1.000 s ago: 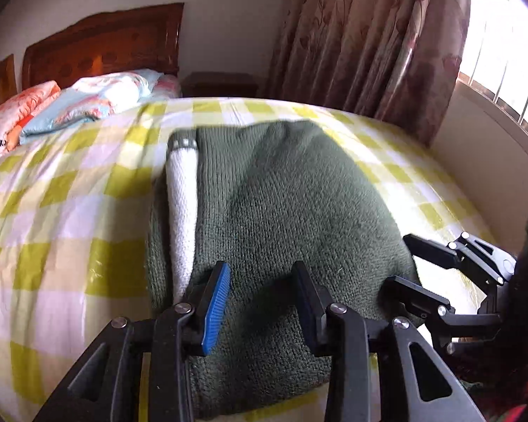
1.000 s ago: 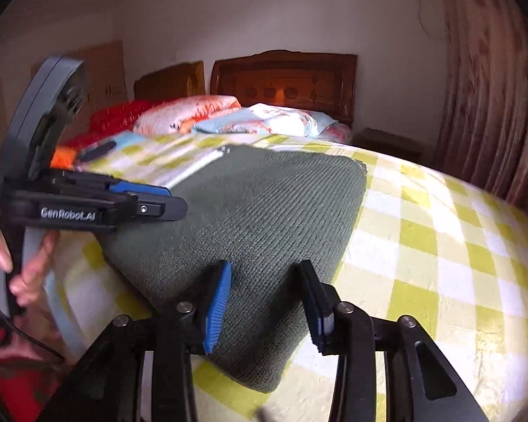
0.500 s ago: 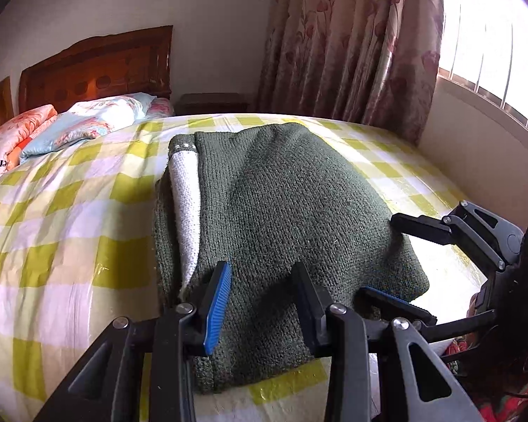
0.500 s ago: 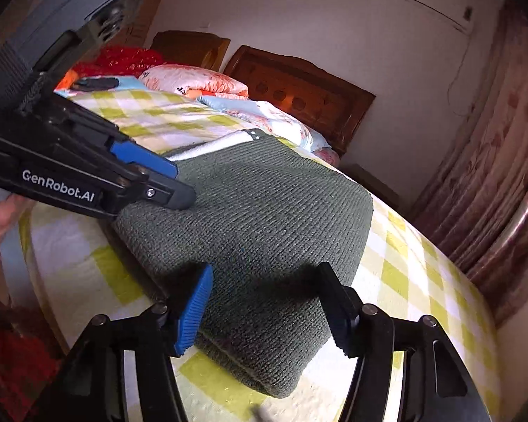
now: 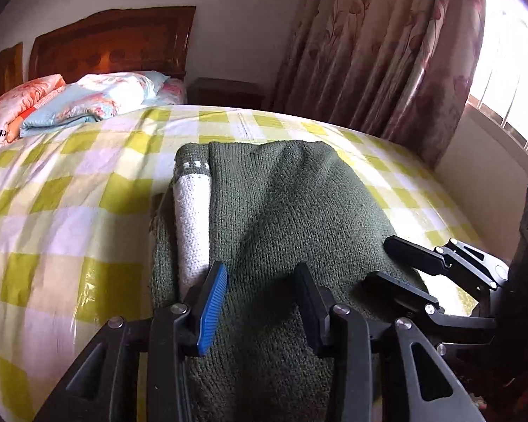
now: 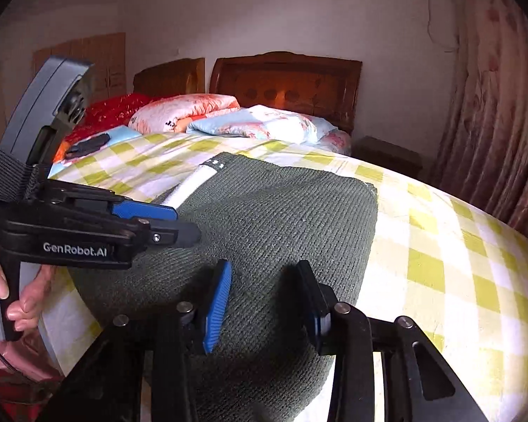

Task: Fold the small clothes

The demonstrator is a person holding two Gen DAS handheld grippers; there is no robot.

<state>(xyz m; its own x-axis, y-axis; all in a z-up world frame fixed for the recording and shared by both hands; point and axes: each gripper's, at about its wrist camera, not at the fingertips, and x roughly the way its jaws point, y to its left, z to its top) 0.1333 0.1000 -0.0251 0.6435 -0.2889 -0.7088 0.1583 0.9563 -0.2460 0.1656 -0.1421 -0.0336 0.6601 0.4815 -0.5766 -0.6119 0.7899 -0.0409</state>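
Folded green sweater (image 5: 285, 218) under both parted grippers

Sweater (image 5: 281, 218) lies on bed (image 5: 70, 211), pillows (image 5: 88, 102) behind it.

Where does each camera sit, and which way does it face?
Left wrist: sits on the left tool, facing along the green knitted garment toward curtain and headboard; the right tool shows.
Right wrist: sits on the right tool, facing up the bed toward pillows; the left tool and hand show.
Both share garment, checked sheet, headboard.
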